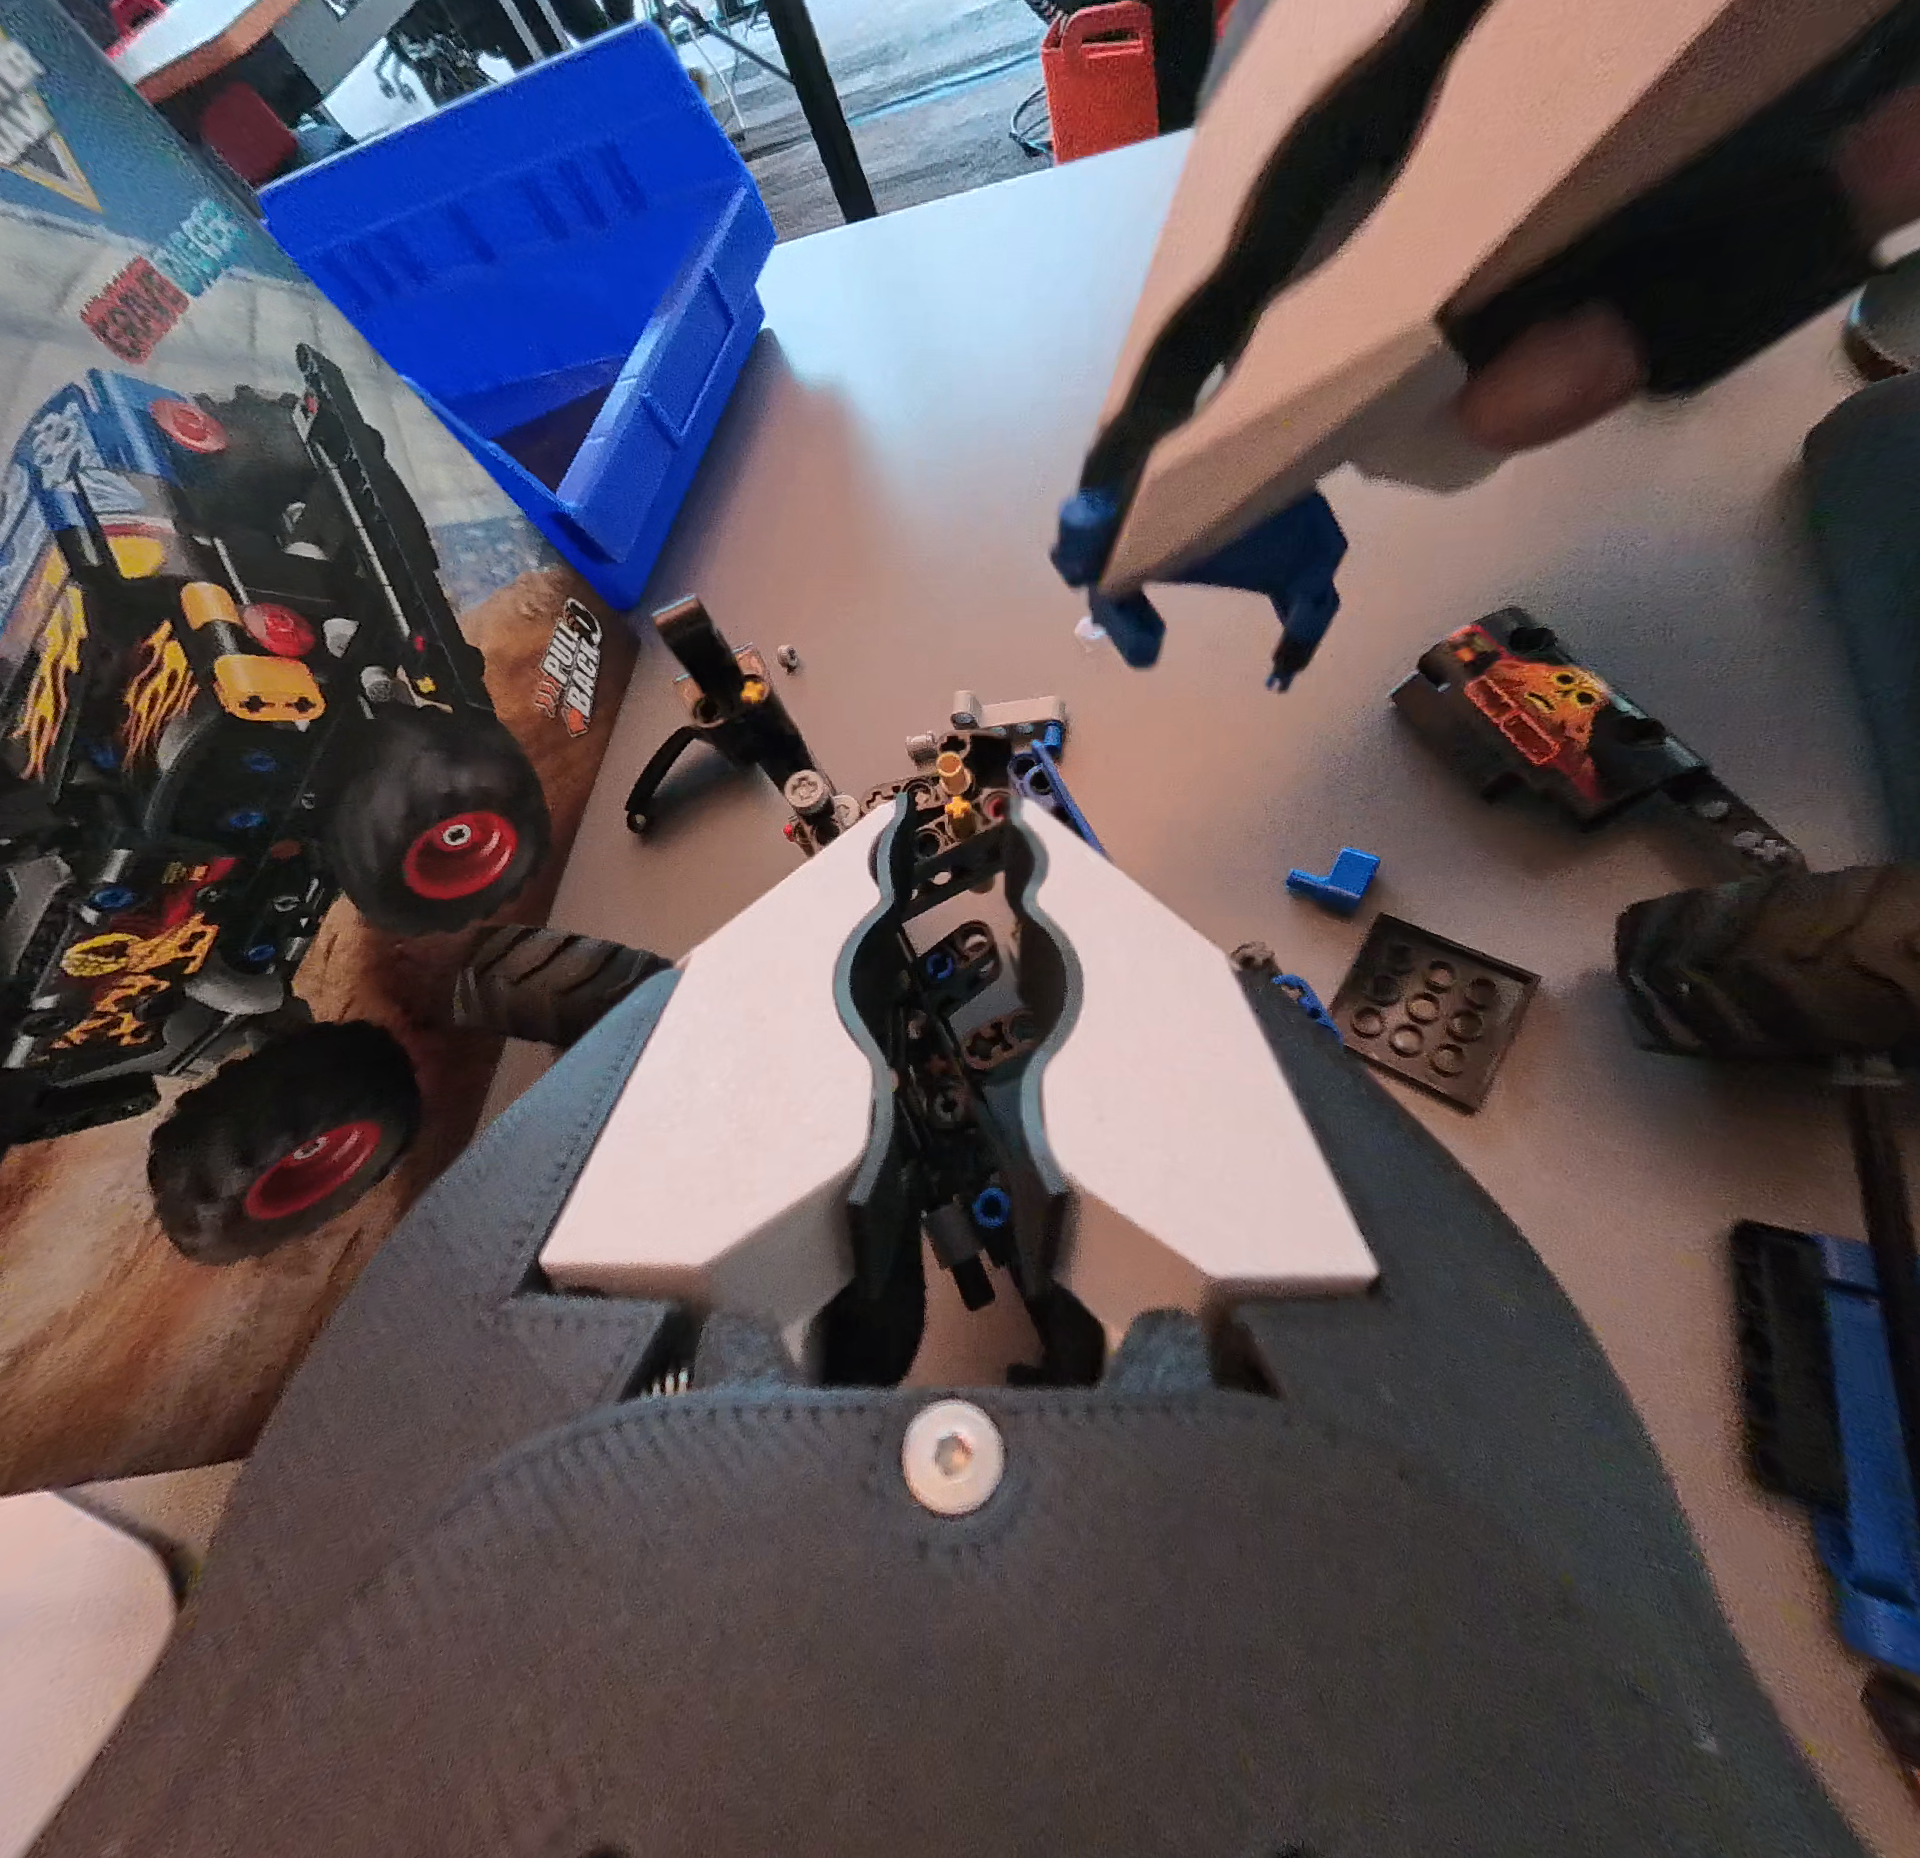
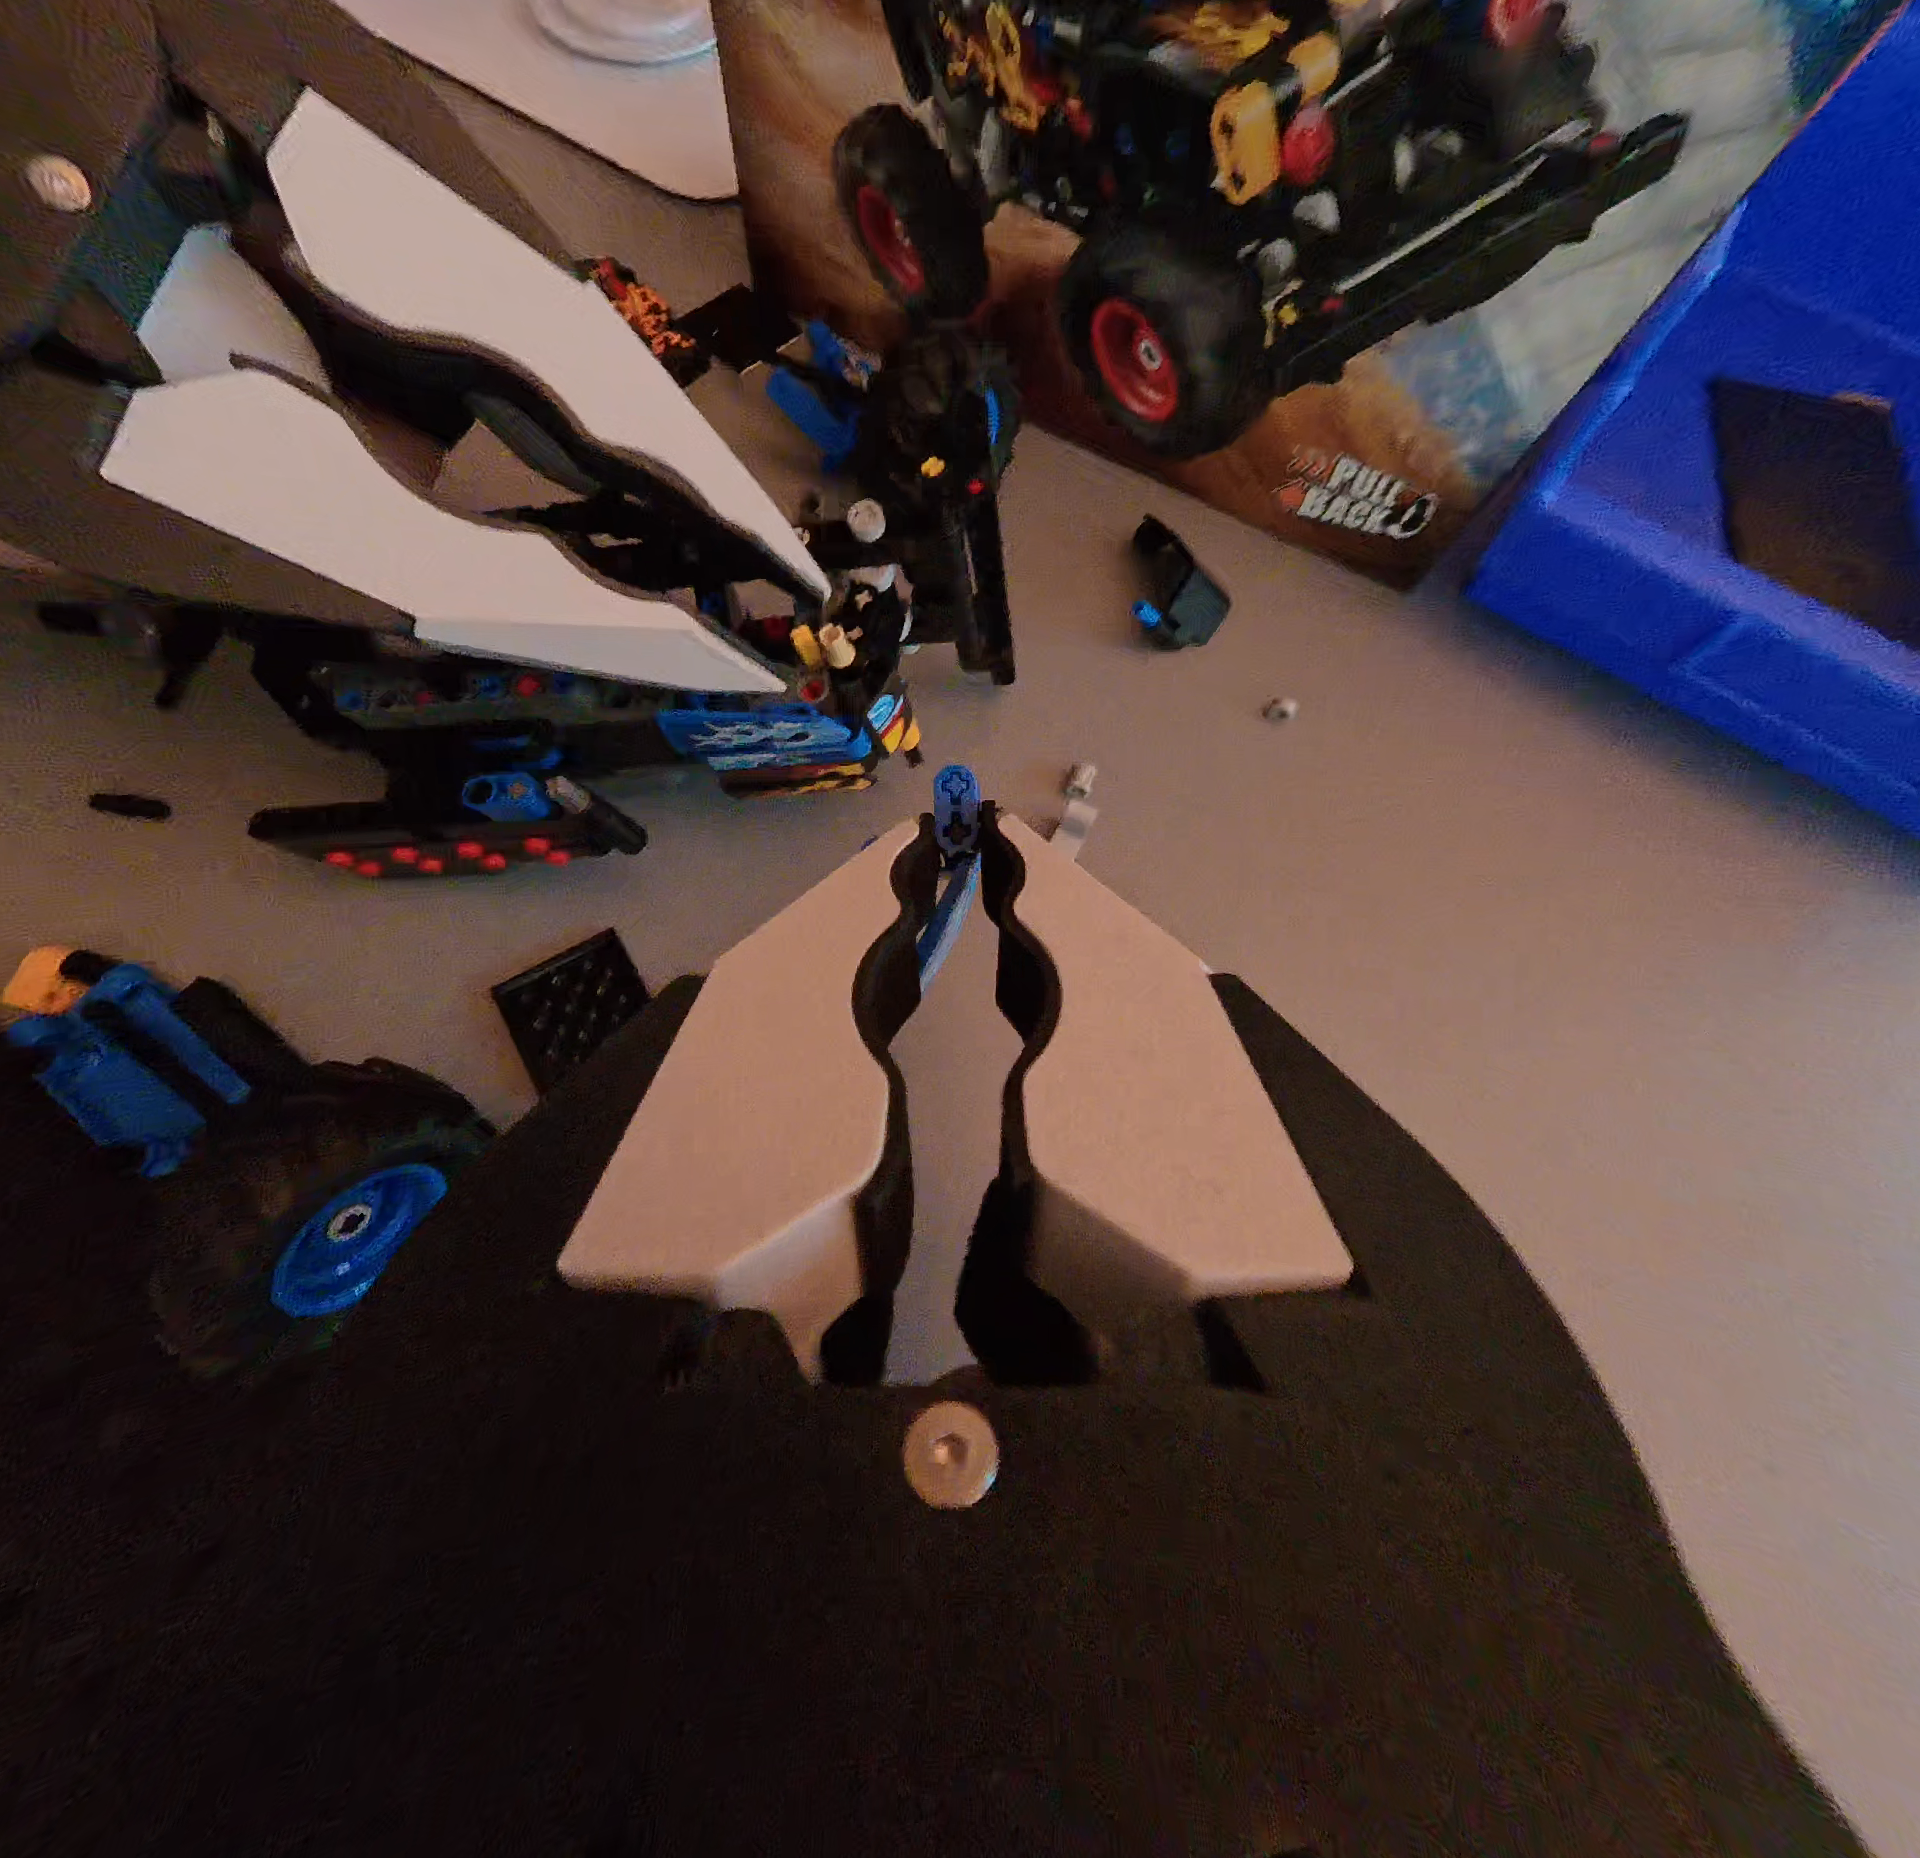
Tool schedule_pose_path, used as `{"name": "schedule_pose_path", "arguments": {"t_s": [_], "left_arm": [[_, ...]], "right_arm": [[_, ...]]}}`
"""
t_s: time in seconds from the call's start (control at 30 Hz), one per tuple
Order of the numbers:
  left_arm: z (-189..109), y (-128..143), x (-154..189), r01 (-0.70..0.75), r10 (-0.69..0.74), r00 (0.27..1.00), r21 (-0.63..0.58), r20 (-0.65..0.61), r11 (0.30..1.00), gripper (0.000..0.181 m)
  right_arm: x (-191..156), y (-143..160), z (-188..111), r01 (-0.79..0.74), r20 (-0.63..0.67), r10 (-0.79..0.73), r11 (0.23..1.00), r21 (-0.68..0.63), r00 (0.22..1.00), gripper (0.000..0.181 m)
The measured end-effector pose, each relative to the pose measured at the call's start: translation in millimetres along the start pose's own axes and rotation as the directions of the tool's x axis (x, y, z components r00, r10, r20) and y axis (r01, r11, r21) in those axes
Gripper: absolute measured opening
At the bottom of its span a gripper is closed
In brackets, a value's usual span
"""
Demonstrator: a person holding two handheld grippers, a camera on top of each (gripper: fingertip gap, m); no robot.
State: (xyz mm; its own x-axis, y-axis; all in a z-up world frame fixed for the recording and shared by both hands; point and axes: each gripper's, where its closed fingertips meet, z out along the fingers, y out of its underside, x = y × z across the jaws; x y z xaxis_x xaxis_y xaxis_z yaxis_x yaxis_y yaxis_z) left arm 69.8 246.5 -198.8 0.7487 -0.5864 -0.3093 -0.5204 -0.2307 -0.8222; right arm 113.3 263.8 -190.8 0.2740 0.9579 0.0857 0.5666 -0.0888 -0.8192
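My left gripper (image 1: 958,821) is shut on a black toy-brick chassis (image 1: 951,987) with yellow and blue pins, and holds it low over the grey table (image 1: 935,406). In the right wrist view the left gripper (image 2: 805,634) comes in from the upper left, and the chassis (image 2: 769,743) shows a blue flame panel. My right gripper (image 2: 958,834) is shut on a thin blue brick part (image 2: 956,800), close to the front end of the chassis. In the left wrist view the right gripper (image 1: 1103,553) hangs at the upper right with the blue part (image 1: 1288,561) below its tips.
A toy box picturing a monster truck (image 1: 208,665) stands on the left, a blue bin (image 1: 551,281) behind it. Loose parts lie around: a black plate (image 1: 1434,1008), a small blue piece (image 1: 1335,878), a flame-printed black panel (image 1: 1538,717), a black beam assembly (image 1: 717,707), a blue-hubbed wheel (image 2: 353,1237). The gap from one gripper's tips to the other's is roughly 5 cm.
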Motion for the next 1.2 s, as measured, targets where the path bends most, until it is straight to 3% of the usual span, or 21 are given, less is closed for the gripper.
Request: {"name": "schedule_pose_path", "arguments": {"t_s": [0.1, 0.2, 0.33, 0.37, 0.43, 0.53, 0.6, 0.77, 0.87, 0.97, 1.2], "left_arm": [[-9, -2, -3, 0.044, -0.043, 0.998, 0.013, -0.041, 0.999, 0.028], [-20, 1, -12, 0.099, -0.099, 0.993, -0.009, -0.06, 0.995, 0.043], [-22, 20, 0, 0.083, -0.102, 0.988, -0.16, -0.114, 0.984, 0.068], [-22, 21, 2, 0.086, -0.106, 0.988, -0.17, -0.115, 0.982, 0.066], [-23, 20, 8, 0.115, -0.142, 0.978, -0.177, -0.152, 0.977, 0.045], [-20, 28, -6, 0.091, -0.106, 0.992, -0.186, -0.072, 0.978, 0.015], [-22, 29, -5, 0.117, -0.137, 0.984, -0.171, -0.111, 0.978, 0.015], [-27, 26, 5, 0.037, -0.057, 0.981, -0.111, -0.188, 0.993, 0.01], [-28, 26, 7, -0.021, 0.005, 0.978, -0.074, -0.209, 0.997, 0.011], [-29, 25, 8, -0.023, 0.011, 0.979, -0.058, -0.206, 0.998, 0.01], [-30, 21, 9, 0.243, -0.235, 0.923, -0.011, -0.303, 0.97, 0.008]], "right_arm": [[-8, 25, 18, -0.038, 0.081, 0.045, 0.995, -0.087, 0.996, 0.031], [-5, 20, 19, -0.06, 0.097, 0.063, 0.998, -0.033, 0.993, 0.032], [-2, 14, 15, -0.105, 0.138, 0.102, 0.994, 0.018, 0.985, 0.027], [-4, 11, 15, -0.113, 0.153, 0.106, 0.993, 0.035, 0.983, 0.027], [-7, 5, 17, -0.107, 0.167, 0.098, 0.993, 0.048, 0.981, 0.026], [-12, -7, 22, -0.095, 0.179, 0.082, 0.993, 0.066, 0.98, 0.029], [-9, -18, 25, -0.098, 0.175, 0.082, 0.991, 0.088, 0.981, 0.033], [-8, -35, 36, -0.096, 0.234, 0.062, 0.985, 0.14, 0.97, 0.043], [-22, -32, 40, -0.032, 0.28, -0.009, 0.989, 0.144, 0.96, 0.02], [-25, -30, 39, -0.041, 0.291, -0.005, 0.988, 0.151, 0.957, 0.019], [-27, -29, 35, -0.01, 0.233, -0.035, 0.982, 0.19, 0.972, 0.019]]}}
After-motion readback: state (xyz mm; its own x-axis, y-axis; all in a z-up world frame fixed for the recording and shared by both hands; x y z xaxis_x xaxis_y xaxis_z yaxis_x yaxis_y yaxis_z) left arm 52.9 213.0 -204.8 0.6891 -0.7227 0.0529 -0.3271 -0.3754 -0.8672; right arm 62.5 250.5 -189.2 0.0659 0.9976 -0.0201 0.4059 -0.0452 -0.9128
